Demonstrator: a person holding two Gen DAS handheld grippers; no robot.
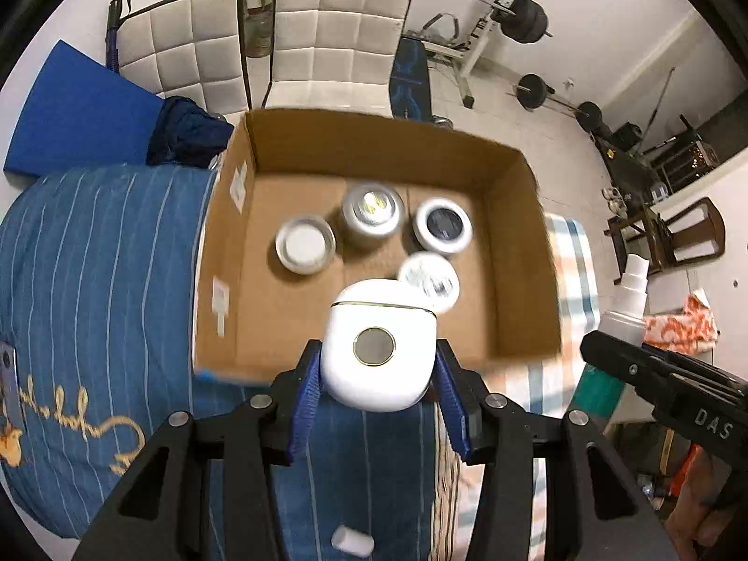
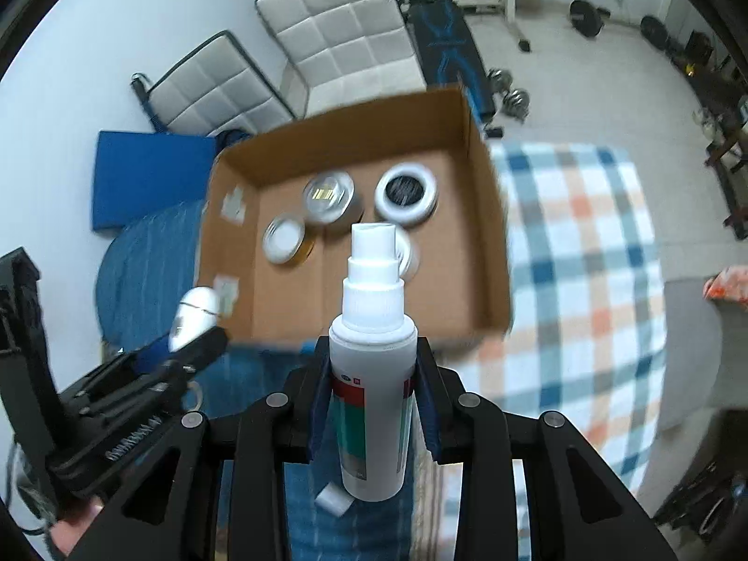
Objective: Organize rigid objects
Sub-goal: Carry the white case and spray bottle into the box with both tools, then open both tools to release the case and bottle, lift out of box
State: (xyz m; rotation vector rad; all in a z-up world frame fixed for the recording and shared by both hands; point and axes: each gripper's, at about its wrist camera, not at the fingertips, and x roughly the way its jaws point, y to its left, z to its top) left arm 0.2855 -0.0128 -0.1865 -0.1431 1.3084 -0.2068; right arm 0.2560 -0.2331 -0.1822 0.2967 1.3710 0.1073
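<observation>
My left gripper (image 1: 377,355) is shut on a white rounded case (image 1: 379,341) with a round metal button, held above the near edge of an open cardboard box (image 1: 327,145). Several round tins stand in the box, among them a silver tin (image 1: 372,210) and a dark-lidded tin (image 1: 443,226). My right gripper (image 2: 374,350) is shut on a white spray bottle (image 2: 371,397), nozzle pointing toward the box (image 2: 355,135). Each wrist view shows the other tool: the right gripper (image 1: 654,374) with the bottle (image 1: 624,308), and the left gripper (image 2: 187,350) with the case (image 2: 196,311).
The box rests on a bed with a blue striped cover (image 1: 103,257) and a plaid blanket (image 2: 575,243). A small white cap (image 1: 353,540) lies on the cover below my fingers. Two white padded chairs (image 1: 336,32), a blue mat (image 1: 70,107) and a weight bench (image 2: 444,42) stand beyond.
</observation>
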